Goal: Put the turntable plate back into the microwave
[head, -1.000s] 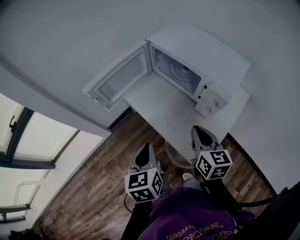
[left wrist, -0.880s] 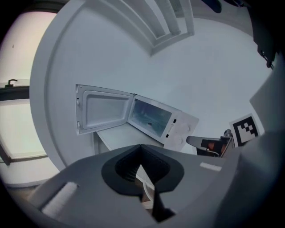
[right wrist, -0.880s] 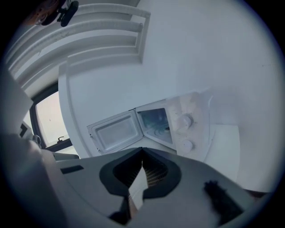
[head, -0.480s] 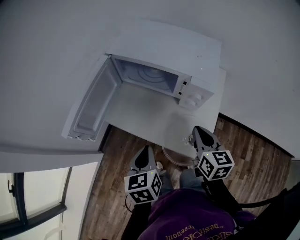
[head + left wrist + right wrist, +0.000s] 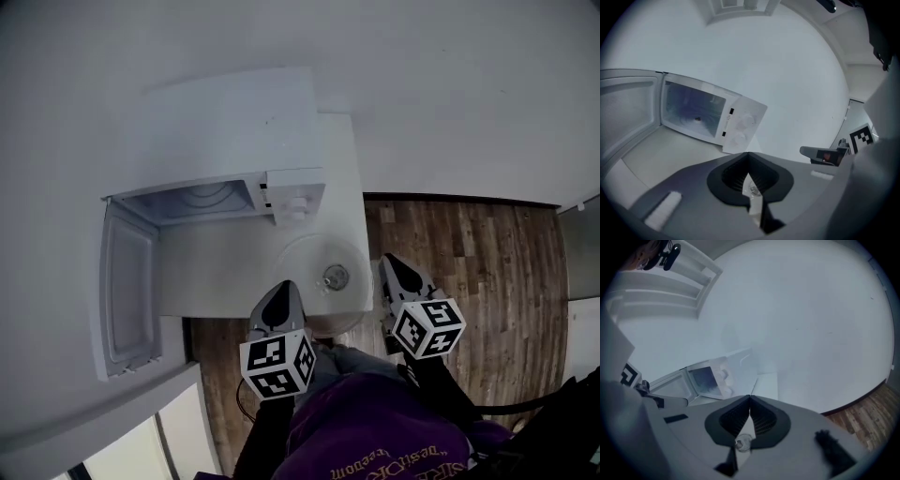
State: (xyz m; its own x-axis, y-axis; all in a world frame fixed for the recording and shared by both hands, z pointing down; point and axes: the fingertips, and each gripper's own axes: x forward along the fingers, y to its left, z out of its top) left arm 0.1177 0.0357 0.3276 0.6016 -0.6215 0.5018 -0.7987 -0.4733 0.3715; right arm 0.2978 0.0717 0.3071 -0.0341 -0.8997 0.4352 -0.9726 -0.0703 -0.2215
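The glass plate (image 5: 323, 255) was not in the microwave (image 5: 234, 131) yet. It hung between the two grippers, over the near right part of the table (image 5: 225, 272), roughly flat. The left gripper (image 5: 284, 291) was closed on the plate's near left rim and the right gripper (image 5: 394, 269) on its right rim. In each gripper view the dark pads met, with only a thin pale sliver of glass between them.

The coming move depends on one relation. In the head view the cavity (image 5: 202, 199) lay ahead of the plate and to its left, because the plate was facing the control panel (image 5: 293, 197) and not the opening. The door (image 5: 127, 281) stood swung out to the left and left the way in free. The left gripper was the nearer one to the opening, so I judge the plate should travel left first and then forward. As a round disc it had no long axis, so only keeping it level matters.

The cubes carried black and white square patterns, not words. I could read no brand on the microwave. The yellow print on the purple garment (image 5: 375, 431) was too cut off to read.
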